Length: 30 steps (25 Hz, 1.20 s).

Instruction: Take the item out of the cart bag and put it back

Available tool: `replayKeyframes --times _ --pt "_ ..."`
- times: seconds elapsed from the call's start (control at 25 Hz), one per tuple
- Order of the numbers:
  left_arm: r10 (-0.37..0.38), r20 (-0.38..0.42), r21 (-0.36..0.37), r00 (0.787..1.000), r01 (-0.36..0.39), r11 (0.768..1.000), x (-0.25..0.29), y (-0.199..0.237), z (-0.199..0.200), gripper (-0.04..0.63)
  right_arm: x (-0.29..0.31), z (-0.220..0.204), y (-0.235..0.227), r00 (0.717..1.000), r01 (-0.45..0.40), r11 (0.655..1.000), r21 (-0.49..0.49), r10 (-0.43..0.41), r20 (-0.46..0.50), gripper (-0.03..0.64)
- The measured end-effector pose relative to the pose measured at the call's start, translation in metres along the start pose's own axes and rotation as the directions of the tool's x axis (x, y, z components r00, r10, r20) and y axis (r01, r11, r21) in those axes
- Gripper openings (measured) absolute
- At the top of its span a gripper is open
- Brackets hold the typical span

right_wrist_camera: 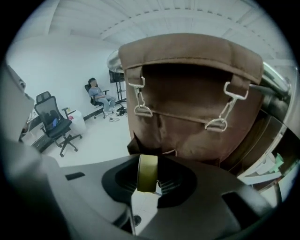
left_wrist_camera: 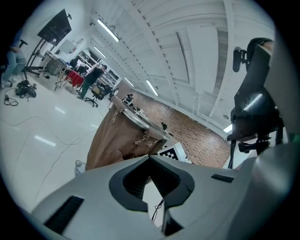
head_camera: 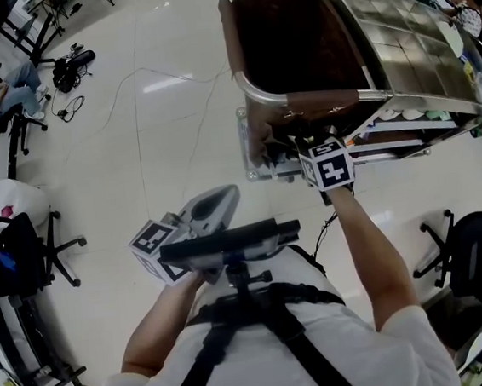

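Beside the brown fabric cart bag (right_wrist_camera: 187, 112), the right gripper (right_wrist_camera: 149, 183) clamps a yellow tape roll (right_wrist_camera: 147, 171); left gripper (left_wrist_camera: 150, 158) closed, empty; returning it likely means lifting over the rim

Level left gripper (left_wrist_camera: 150, 158) closed, right gripper (right_wrist_camera: 148, 180) angled down, pinching tape roll (right_wrist_camera: 147, 168)

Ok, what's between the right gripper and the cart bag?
Only the yellowish roll clamped in the right gripper; past it, the right gripper view shows nothing else before the cart bag.
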<state>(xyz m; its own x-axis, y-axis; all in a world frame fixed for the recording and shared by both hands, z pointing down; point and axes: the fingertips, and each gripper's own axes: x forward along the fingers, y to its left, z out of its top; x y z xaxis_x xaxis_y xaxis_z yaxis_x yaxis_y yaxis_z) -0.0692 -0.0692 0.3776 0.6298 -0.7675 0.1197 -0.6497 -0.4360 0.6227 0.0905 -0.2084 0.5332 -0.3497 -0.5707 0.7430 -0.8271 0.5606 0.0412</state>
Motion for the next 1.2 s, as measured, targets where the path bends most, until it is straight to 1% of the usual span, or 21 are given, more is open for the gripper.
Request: replayKeyframes --times 0.16,0.36,0.56,0.64,0.76,0.96,1.08,1.2 --pt "0.009 0.022 0.001 1.000 -0.009 1.000 -0.003 0.003 0.003 0.004 0.008 -0.002 0.003 1.000 0.009 1.000 -0.014 -0.009 -0.019 0.075" --pt "0.013 0.013 -0.004 1.000 -0.013 1.000 -0.005 0.005 0.003 0.004 0.022 -0.001 0.004 0.998 0.037 0.999 -0.028 -0.038 -0.042 0.075" --pt "0.021 0.020 -0.009 1.000 -0.021 1.000 -0.007 0.007 0.003 0.003 0.030 -0.003 0.001 0.996 0.066 0.998 -0.019 -0.067 -0.057 0.078" --pt "0.025 0.031 -0.007 0.999 -0.025 1.000 -0.006 0.008 0.005 0.004 0.030 -0.001 -0.001 0.996 0.073 0.997 -0.012 -0.073 -0.048 0.087" --pt "0.025 0.027 -0.009 0.999 -0.025 1.000 -0.007 0.008 0.004 0.003 0.031 -0.001 -0.004 0.996 0.079 0.997 -0.005 -0.079 -0.044 0.089" --pt "0.019 0.021 -0.008 1.000 -0.019 1.000 -0.006 0.007 0.004 0.003 0.029 0.002 -0.002 0.998 0.062 0.998 0.013 -0.061 -0.031 0.092" --pt "0.019 0.030 -0.006 0.999 -0.019 1.000 -0.001 0.008 0.004 0.003 0.030 0.005 -0.004 0.999 0.053 0.998 0.022 -0.053 -0.014 0.118" --pt "0.010 0.008 -0.007 1.000 -0.010 1.000 0.001 0.006 0.001 0.003 0.028 0.008 -0.005 0.999 0.045 0.998 0.034 -0.045 0.006 0.118"
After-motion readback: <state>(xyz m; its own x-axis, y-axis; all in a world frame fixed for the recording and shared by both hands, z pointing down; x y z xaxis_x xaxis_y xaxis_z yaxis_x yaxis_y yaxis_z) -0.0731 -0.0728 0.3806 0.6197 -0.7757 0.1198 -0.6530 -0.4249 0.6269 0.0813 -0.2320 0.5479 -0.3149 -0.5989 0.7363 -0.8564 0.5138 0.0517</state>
